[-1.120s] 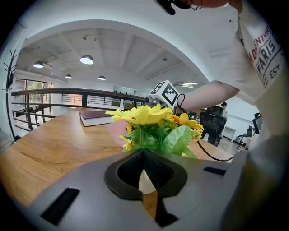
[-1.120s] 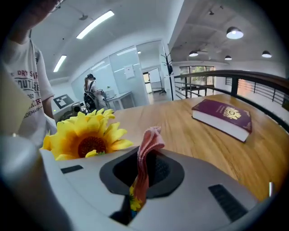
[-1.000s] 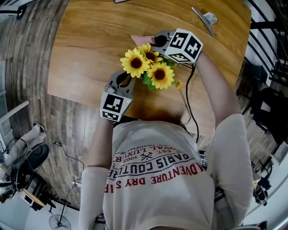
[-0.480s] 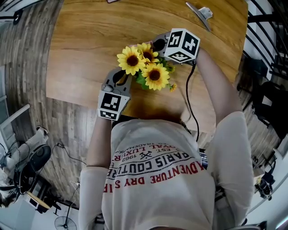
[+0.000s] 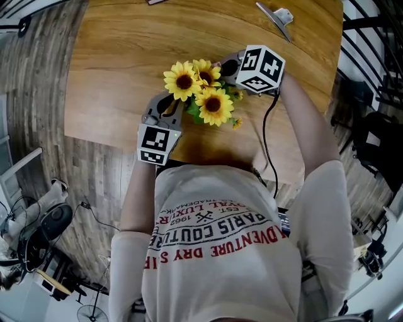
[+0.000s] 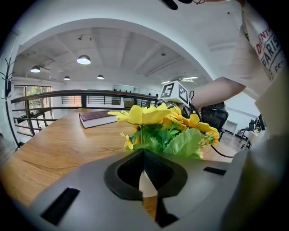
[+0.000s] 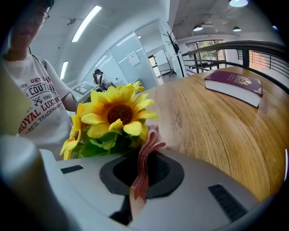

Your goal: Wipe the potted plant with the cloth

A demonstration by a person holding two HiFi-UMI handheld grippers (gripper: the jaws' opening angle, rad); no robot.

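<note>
A bunch of yellow sunflowers [image 5: 198, 93] with green leaves stands on the wooden table [image 5: 113, 69]; the blooms hide its pot from above. My left gripper [image 5: 171, 105] reaches in under the flowers from the near left. In the left gripper view its jaws [image 6: 143, 155] are shut, with the pale pot rim [image 6: 147, 186] pinched between them. My right gripper [image 5: 225, 64] sits at the flowers' far right side. It is shut on a pink striped cloth [image 7: 143, 167], which sticks up against the leaves below a sunflower [image 7: 116, 113].
A purple book [image 7: 235, 85] lies flat farther along the table. A metal clip-like object [image 5: 278, 16] rests near the far right edge. A black cable [image 5: 267, 138] trails from the right gripper over the near table edge. Wood floor lies to the left.
The right gripper has slid a little rightward along the flowers' far side, and the pink cloth no longer shows from above. The left gripper has stayed put.
</note>
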